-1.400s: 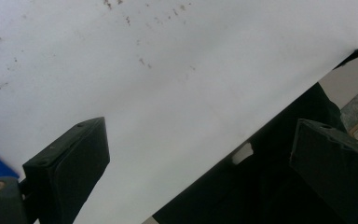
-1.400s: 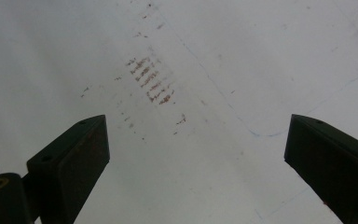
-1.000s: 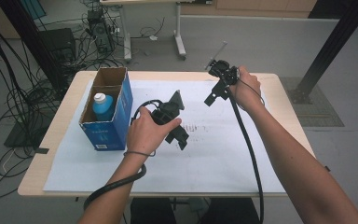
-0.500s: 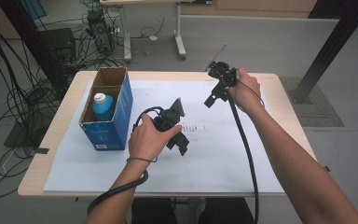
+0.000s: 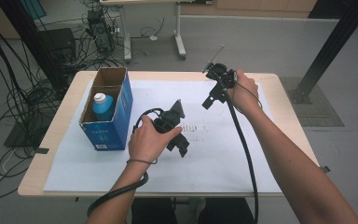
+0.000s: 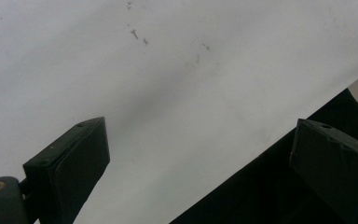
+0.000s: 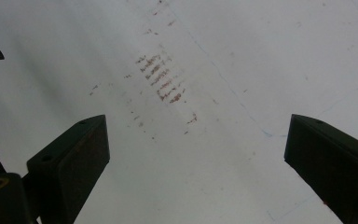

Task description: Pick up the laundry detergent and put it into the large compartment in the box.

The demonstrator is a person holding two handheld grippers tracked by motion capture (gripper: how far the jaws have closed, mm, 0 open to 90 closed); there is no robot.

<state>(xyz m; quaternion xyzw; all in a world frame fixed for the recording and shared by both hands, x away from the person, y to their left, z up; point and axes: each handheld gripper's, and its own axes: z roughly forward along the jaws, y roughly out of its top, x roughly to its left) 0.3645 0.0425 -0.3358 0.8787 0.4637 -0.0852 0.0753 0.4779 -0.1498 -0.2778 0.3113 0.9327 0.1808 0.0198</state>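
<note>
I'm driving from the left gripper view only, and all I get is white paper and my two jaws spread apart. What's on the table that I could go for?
Observer: A blue cardboard box stands open-topped at the left of the table, with a blue bottle upright inside it.
Operator: Where's my gripper relative to that box?
Observer: The left hand-held gripper is over the middle of the white paper, to the right of the box and apart from it.
Operator: And the other one?
Observer: The right hand-held gripper is over the far part of the paper, jaws open with nothing between them.
</note>
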